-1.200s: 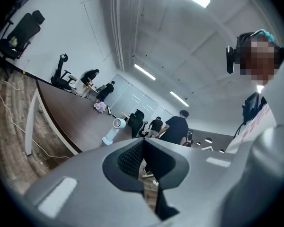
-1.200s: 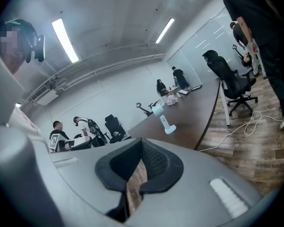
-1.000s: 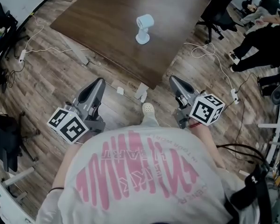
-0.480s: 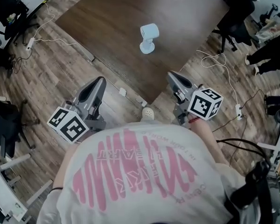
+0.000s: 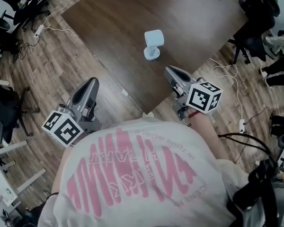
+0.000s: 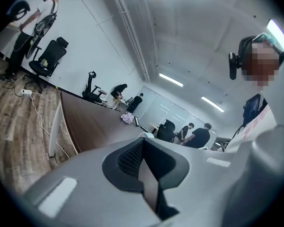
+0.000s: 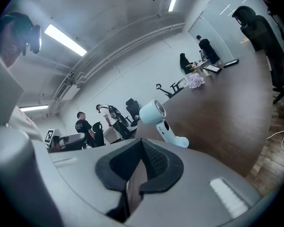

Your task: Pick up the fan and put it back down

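Both grippers have come forward since a second ago. The right gripper now reaches over the table corner, nearer the fan (upright, well in from every edge). It and the left gripper are clenched on nothing, so the pickup hasn't begun. Bare tabletop surrounds the fan; a chair crowds the right side.

- The head view is taken from above, steeply downward, onto the near corner of the desk.
- The left gripper view is aimed nearly level along the left gripper toward the desk's left edge.
- The right gripper view is aimed along the right gripper at the fan, which is shared with the head view.
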`<state>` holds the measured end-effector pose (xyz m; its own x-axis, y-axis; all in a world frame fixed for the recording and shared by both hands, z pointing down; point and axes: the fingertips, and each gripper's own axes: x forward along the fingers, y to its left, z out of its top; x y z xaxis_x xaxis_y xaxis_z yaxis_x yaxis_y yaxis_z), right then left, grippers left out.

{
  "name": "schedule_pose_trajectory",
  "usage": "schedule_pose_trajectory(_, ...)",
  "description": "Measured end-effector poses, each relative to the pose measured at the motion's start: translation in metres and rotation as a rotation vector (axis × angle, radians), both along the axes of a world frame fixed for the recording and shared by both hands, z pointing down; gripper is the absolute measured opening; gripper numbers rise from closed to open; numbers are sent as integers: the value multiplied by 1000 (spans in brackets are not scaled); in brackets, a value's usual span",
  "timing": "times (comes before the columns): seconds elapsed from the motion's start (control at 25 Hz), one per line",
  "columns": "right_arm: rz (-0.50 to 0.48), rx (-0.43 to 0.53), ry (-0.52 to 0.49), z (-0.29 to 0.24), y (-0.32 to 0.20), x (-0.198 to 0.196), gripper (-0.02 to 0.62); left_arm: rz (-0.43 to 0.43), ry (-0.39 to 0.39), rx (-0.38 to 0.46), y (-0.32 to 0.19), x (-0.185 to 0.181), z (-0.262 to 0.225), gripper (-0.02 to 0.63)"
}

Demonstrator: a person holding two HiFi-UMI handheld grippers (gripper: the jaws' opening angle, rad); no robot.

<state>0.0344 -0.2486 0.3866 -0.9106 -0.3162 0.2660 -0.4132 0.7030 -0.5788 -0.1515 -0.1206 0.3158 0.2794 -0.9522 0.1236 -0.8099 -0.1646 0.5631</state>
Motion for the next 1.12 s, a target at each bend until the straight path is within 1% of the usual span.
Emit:
schedule_pose_trajectory(0.28,-87,-9,40,15,-25,-9,5,-58,-7,-19,-17,7,4,15)
schedule_pose_trajectory(0.48,-136,-20,88,29,-36,-17,5,-106,-6,-30,-19,6,8,15)
schedule_pose_trajectory(0.72,-205,-13,48,33,-44,-34,6,-159,7,-56,-18,1,21,15)
schedule_pose_trajectory(0.92,-244,-5,67,39,-51,-43,24,-196,18,-67,-14,-2,25,15)
schedule_pose_trajectory(1.12,-252,7,88,45,-59,-53,44,-227,20,-76,-10,-10,29,15)
